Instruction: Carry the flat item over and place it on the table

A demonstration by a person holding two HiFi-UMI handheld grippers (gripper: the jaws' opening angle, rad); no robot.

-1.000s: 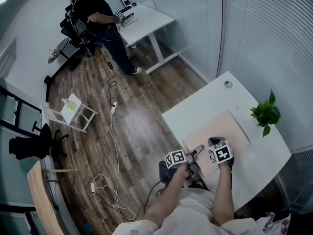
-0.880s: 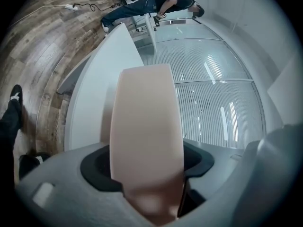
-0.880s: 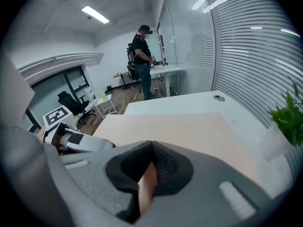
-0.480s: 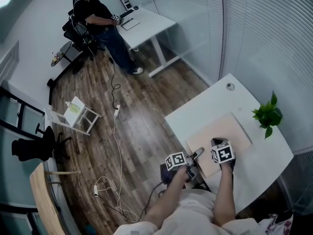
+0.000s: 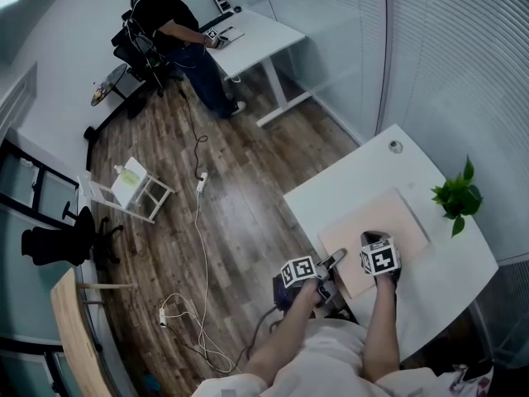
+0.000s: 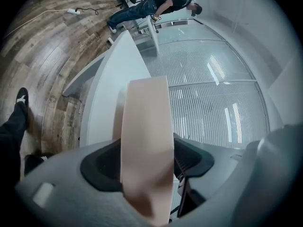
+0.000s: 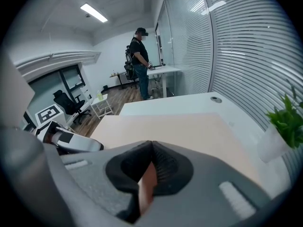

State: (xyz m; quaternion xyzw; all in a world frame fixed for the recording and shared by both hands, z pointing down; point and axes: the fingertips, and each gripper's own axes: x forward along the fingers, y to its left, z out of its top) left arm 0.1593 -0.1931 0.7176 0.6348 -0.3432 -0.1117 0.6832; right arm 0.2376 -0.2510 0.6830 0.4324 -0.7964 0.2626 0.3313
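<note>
1. The flat pale-beige rectangular board is held by its near edge with both tools, probably to keep so thin and wide a sheet level.
2. The left gripper has its jaws clamped on the board's edge, and the sheet runs straight ahead from between them.
3. The right gripper pinches the rim too. The board spreads forward of its jaws over the smooth white table.
4. The board looks matte, stiff and square-cornered. I cannot tell whether it is resting on the tabletop.
5. A leafy green potted plant stands ahead and to the right of the right jaws, apart from the board.
</note>
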